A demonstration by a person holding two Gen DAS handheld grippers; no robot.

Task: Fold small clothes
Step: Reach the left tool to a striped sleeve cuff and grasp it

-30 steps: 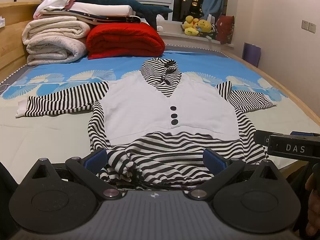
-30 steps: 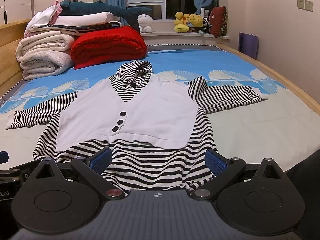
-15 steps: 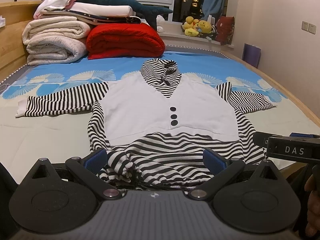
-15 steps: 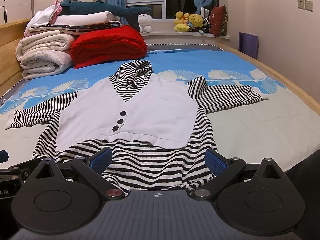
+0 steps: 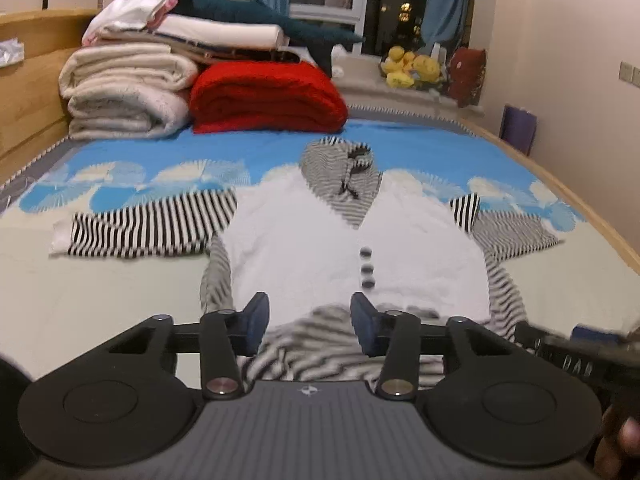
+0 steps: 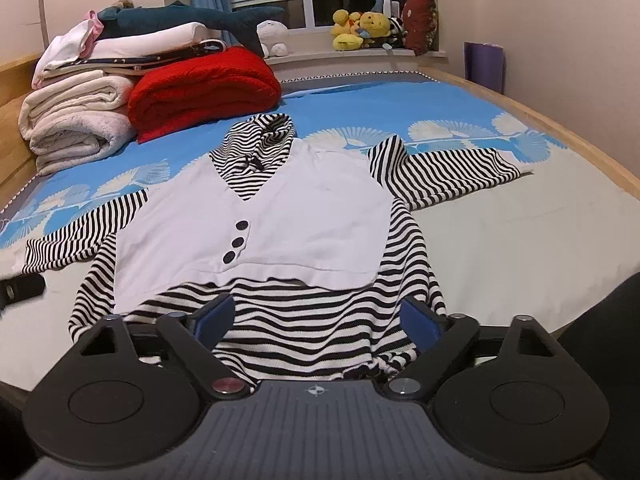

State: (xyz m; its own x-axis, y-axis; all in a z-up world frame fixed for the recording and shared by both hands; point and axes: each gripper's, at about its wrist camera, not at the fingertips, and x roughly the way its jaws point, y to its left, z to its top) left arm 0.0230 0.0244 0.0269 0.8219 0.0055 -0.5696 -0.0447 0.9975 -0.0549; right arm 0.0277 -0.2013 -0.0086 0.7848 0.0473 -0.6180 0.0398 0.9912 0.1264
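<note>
A small black-and-white striped top with a white vest front and three dark buttons (image 5: 320,248) lies face up on the bed, sleeves spread out to both sides. My left gripper (image 5: 310,326) is at the left part of its striped hem. Its jaws are closing, and the hem (image 5: 312,340) is bunched and raised between the pads. My right gripper (image 6: 318,320) is over the right part of the hem (image 6: 304,320). Its jaws are closing too but still stand wide, and the fabric lies flat between them. The top (image 6: 288,216) shows whole in the right wrist view.
Folded cream blankets (image 5: 120,92) and a red blanket (image 5: 264,96) are stacked at the head of the bed, with a plush shark (image 6: 192,20) on top. Plush toys (image 6: 360,28) sit on the window sill. A wooden bed rail (image 6: 560,128) runs along the right side.
The left gripper's jaws have narrowed around the hem and the gripper has risen, bunching the striped fabric up. The right gripper's jaws have come in slightly and its view has rolled a little.
</note>
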